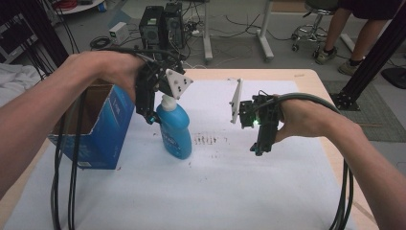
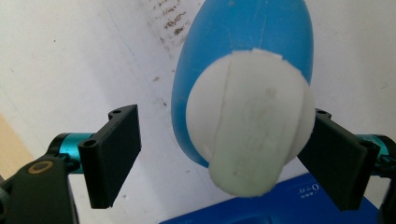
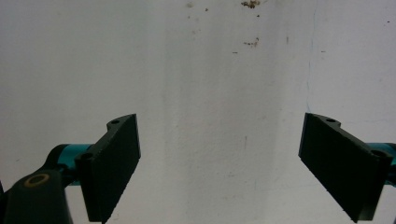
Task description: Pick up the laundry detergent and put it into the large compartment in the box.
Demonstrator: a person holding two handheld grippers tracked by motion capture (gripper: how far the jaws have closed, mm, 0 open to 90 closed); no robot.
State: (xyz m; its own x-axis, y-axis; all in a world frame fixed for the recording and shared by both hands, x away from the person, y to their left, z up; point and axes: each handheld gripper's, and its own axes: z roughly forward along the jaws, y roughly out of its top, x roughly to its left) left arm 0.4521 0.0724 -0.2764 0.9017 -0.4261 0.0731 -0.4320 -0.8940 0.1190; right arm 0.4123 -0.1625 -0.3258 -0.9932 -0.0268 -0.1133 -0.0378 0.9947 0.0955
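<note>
A blue bottle [image 1: 175,132] with a white pump cap [image 1: 167,101] stands upright on the white sheet [image 1: 215,191], left of centre. My left gripper [image 1: 154,115] points down over its top and is open. In the left gripper view the cap [image 2: 252,130] sits between the jaws, off to the right: the right jaw is at the cap's edge and a gap separates the left jaw from it. The blue body [image 2: 247,32] shows below. My right gripper [image 1: 258,149] hangs open over the bare sheet [image 3: 210,93] at centre right, with nothing between its jaws.
An open blue cardboard box [image 1: 103,129] stands just left of the bottle, its edge also under the left gripper [image 2: 280,205]. Brown stains [image 1: 209,140] mark the sheet between the grippers. Beyond the table's far edge are computer towers [image 1: 160,24] and a seated person's legs [image 1: 349,33].
</note>
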